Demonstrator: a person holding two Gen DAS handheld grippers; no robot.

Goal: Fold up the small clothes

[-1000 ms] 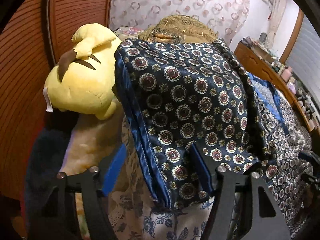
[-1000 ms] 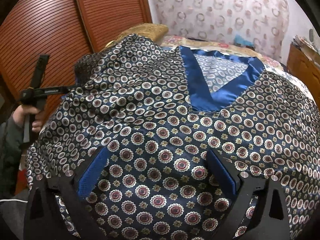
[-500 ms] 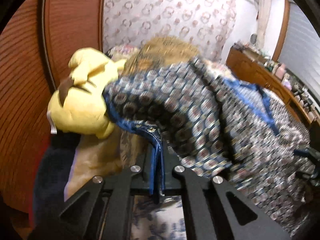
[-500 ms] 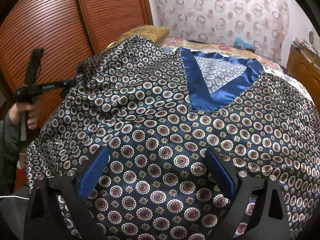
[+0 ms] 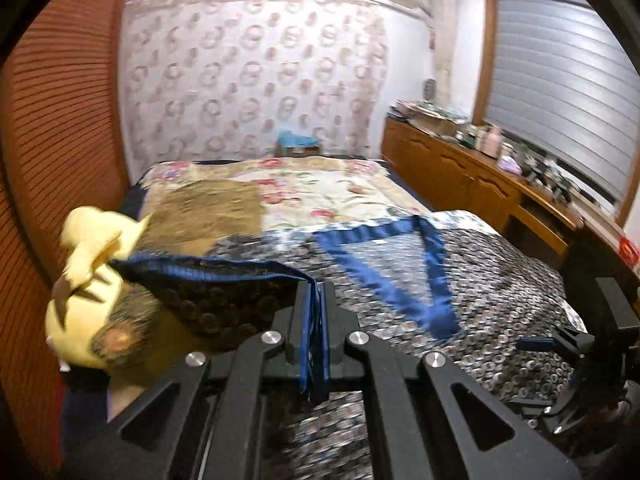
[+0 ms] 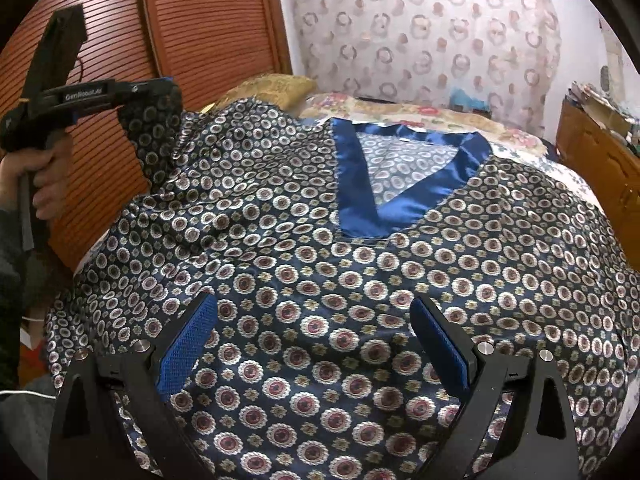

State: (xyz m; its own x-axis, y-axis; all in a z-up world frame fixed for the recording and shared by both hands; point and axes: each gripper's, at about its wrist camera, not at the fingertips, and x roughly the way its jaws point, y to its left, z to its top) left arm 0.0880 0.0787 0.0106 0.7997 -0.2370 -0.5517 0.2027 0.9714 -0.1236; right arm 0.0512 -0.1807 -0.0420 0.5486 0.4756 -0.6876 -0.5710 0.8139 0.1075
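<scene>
A navy satin top (image 6: 320,264) with round medallion print and a blue V-neck band (image 6: 384,208) lies spread on the bed. My left gripper (image 5: 313,300) is shut on the blue-trimmed sleeve hem (image 5: 224,272) and holds it lifted above the bed. It also shows in the right wrist view (image 6: 160,92) at upper left, with the sleeve hanging from it. My right gripper (image 6: 316,320) is open, its blue pads (image 6: 188,340) just above the lower front of the top, holding nothing. The top also shows in the left wrist view (image 5: 500,288).
A yellow plush toy (image 5: 84,292) sits at the bed's left edge by the red-brown slatted wardrobe doors (image 6: 200,40). A gold pillow (image 5: 204,208) and floral bedspread (image 5: 328,192) lie beyond the top. A wooden sideboard (image 5: 472,176) with clutter runs along the right.
My left gripper closed on the sleeve hem and lifted it up, swinging its view toward the room. My right gripper stayed open over the top's front.
</scene>
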